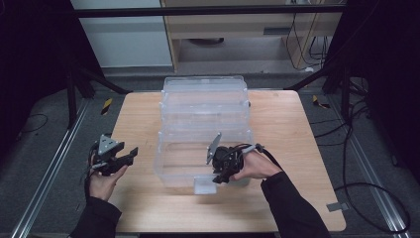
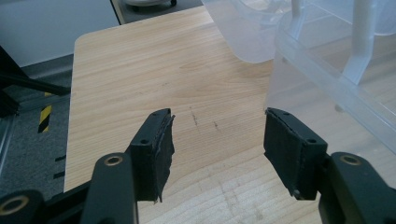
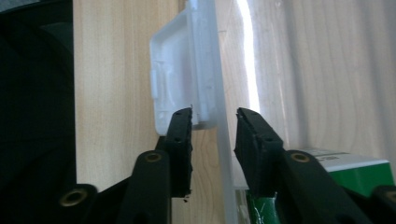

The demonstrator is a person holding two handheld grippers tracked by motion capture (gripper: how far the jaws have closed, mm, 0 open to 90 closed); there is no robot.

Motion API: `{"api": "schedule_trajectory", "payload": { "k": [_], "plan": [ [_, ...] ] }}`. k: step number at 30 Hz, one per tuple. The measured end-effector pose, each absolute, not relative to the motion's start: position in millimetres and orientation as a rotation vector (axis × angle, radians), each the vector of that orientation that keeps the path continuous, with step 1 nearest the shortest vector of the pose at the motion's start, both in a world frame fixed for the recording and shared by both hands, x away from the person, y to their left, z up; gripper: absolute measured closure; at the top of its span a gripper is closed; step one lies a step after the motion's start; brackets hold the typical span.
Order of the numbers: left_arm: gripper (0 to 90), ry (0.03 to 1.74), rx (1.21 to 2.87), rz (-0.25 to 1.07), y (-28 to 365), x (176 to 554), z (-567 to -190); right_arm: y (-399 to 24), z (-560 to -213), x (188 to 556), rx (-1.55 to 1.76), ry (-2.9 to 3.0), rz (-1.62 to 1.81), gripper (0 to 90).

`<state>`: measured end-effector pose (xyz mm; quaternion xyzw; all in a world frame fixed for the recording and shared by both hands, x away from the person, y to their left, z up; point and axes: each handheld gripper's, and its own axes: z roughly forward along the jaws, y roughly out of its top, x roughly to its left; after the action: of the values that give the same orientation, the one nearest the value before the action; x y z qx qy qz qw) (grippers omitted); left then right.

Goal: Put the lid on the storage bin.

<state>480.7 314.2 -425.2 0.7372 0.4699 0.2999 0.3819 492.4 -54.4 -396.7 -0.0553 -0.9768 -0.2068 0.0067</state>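
A clear plastic storage box point(image 1: 204, 119) stands in the middle of the wooden table point(image 1: 297, 148). A white latch flap point(image 1: 203, 186) hangs on its near wall. My right gripper point(image 1: 220, 177) sits at that wall, held by a hand in a dark sleeve. In the right gripper view its jaws point(image 3: 214, 126) straddle the wall's edge point(image 3: 224, 154) just below the latch flap point(image 3: 180, 70); one pad lies against the flap's base, while a narrow gap shows at the other. My left gripper point(image 1: 130, 157) hovers left of the box, open point(image 2: 217, 135) and empty over bare wood.
A green and white carton point(image 3: 359, 177) lies inside the box by my right jaw. The box's corner point(image 2: 327, 60) is close to my left gripper's right side. Black cables point(image 1: 366, 198) run on the floor to the right, and metal rails flank the table.
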Motion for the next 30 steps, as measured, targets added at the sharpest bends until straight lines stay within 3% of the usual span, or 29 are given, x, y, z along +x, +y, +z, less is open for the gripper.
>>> {"api": "schedule_trajectory", "payload": {
  "k": [30],
  "plan": [
    [41.3,1.033,1.91,0.73,304,487,-384,-48,-403,494,-0.129,-3.044,-0.554,66.8]
  ]
}}
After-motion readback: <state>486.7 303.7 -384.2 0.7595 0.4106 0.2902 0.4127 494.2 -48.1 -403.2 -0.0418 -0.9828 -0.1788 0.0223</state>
